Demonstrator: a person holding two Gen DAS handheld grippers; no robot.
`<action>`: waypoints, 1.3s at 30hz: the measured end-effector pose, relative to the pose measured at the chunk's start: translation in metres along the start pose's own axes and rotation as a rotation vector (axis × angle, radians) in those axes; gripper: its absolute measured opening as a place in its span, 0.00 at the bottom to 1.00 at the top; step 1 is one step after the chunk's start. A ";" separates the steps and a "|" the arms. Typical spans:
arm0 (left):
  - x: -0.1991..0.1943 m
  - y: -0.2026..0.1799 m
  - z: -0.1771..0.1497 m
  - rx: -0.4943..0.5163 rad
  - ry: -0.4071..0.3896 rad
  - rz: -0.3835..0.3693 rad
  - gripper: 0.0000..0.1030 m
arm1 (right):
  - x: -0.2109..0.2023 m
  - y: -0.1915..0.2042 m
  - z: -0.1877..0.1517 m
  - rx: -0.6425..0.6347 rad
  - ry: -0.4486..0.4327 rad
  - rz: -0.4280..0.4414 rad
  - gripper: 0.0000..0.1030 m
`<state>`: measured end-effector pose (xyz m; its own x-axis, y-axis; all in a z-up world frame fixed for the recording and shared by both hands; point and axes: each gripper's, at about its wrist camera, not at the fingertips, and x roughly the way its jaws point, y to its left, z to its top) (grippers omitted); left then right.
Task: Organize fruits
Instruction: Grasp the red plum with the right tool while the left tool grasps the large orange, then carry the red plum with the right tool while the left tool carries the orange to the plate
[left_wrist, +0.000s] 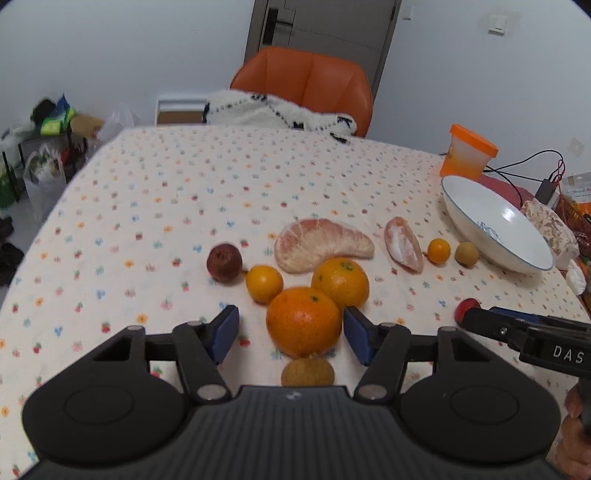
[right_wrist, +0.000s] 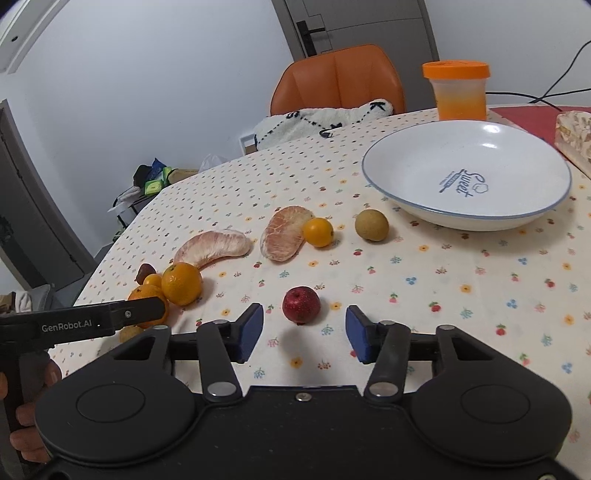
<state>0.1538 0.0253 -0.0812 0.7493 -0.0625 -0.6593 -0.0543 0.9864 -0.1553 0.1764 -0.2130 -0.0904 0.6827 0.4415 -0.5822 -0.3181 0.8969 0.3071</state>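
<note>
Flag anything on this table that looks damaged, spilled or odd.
Nothing is spilled. Two peeled pomelo segments lie bare on the tablecloth among whole fruit, and the dark fruit looks shrivelled. The bowl holds no fruit.

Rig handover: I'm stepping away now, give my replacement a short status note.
Left tool: open, fingers either side of the nearest orange, right pad about touching, left pad clear.
Right tool: open, lined up on the red fruit, no contact.
Fruit all on the tablecloth: two more oranges, a dark fruit, two pomelo pieces, a small orange, two brown fruits.
Bowl: empty.
Done: nothing moved.
Left: grip both, then sort everything, probably into the bowl.
</note>
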 end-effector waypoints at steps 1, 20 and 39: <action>0.001 -0.001 0.000 0.003 -0.002 -0.003 0.58 | 0.002 0.001 0.000 -0.010 -0.004 -0.003 0.48; -0.017 -0.008 0.010 0.014 -0.040 -0.032 0.40 | -0.004 -0.001 0.003 -0.011 -0.049 0.004 0.18; -0.025 -0.019 0.010 0.020 -0.040 -0.010 0.40 | -0.003 -0.008 -0.006 0.030 -0.053 0.019 0.38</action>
<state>0.1426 0.0093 -0.0547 0.7758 -0.0668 -0.6275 -0.0338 0.9886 -0.1470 0.1727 -0.2211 -0.0958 0.7108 0.4556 -0.5359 -0.3120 0.8870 0.3403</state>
